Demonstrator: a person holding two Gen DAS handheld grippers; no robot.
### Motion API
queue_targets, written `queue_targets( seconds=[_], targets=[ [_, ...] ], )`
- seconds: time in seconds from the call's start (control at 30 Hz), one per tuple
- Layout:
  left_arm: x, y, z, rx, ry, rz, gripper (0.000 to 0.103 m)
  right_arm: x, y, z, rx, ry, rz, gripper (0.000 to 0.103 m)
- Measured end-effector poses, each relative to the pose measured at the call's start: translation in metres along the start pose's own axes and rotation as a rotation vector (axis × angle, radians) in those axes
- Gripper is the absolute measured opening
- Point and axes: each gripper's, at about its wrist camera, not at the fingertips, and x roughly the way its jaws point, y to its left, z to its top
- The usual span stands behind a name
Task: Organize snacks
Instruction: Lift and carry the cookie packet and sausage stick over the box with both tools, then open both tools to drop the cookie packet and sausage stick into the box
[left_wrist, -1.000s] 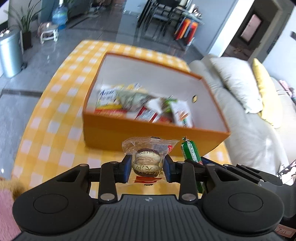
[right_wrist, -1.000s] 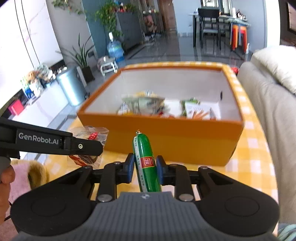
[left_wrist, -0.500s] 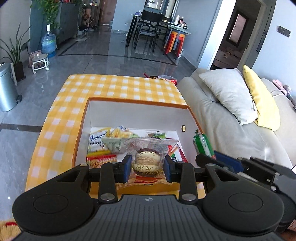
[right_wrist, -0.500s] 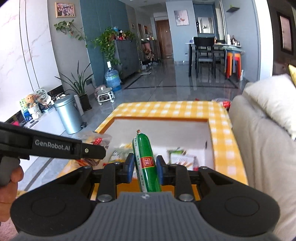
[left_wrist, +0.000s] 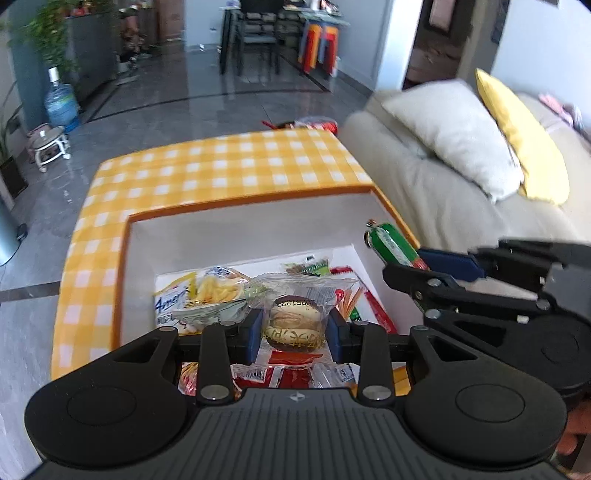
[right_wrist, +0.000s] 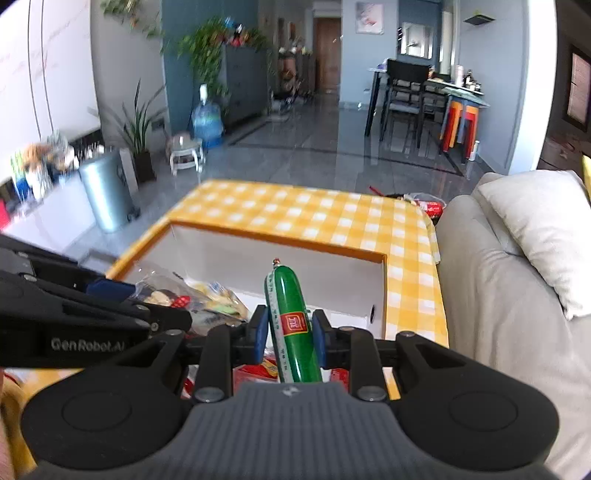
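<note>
While over the box (left_wrist: 236, 236), L gripper (left_wrist: 294, 329) pinches wrapped cake (left_wrist: 294, 325); R gripper (right_wrist: 289, 329) pinches sausage (right_wrist: 290, 325), prob.

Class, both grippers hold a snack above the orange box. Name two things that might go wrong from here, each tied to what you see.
1. The left gripper and right gripper are close together over the orange box; they might collide.
2. The green sausage sticks far beyond the pads; it may catch the box's right wall.
</note>
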Motion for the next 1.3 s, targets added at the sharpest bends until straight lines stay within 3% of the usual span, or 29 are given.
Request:
queue_targets(
  seconds=[0.3, 0.5, 0.63, 0.87, 1.13, 1.3],
  targets=[
    [0.048, 0.004, 0.010, 0.113, 0.108, -0.028, 0.039, 0.066, -0.002, 0.007, -0.144, 0.157, -0.019, 0.022],
    [0.059, 0.002, 0.013, 0.201, 0.110, -0.045, 0.039, 0.098, -0.004, 0.009, -0.225, 0.218, -0.027, 0.022],
    [0.065, 0.008, 0.016, 0.217, 0.100, -0.082, 0.039, 0.110, -0.006, 0.010, -0.266, 0.234, -0.023, 0.020],
    [0.086, 0.014, 0.019, 0.240, 0.130, -0.079, 0.039, 0.124, -0.002, 0.008, -0.301, 0.252, -0.033, 0.019],
    [0.090, 0.009, 0.027, 0.271, 0.111, -0.063, 0.040, 0.133, 0.005, 0.010, -0.354, 0.267, -0.084, 0.019],
    [0.084, 0.015, 0.025, 0.262, 0.091, -0.086, 0.053, 0.124, 0.000, 0.011, -0.337, 0.257, -0.054, 0.023]
  ],
)
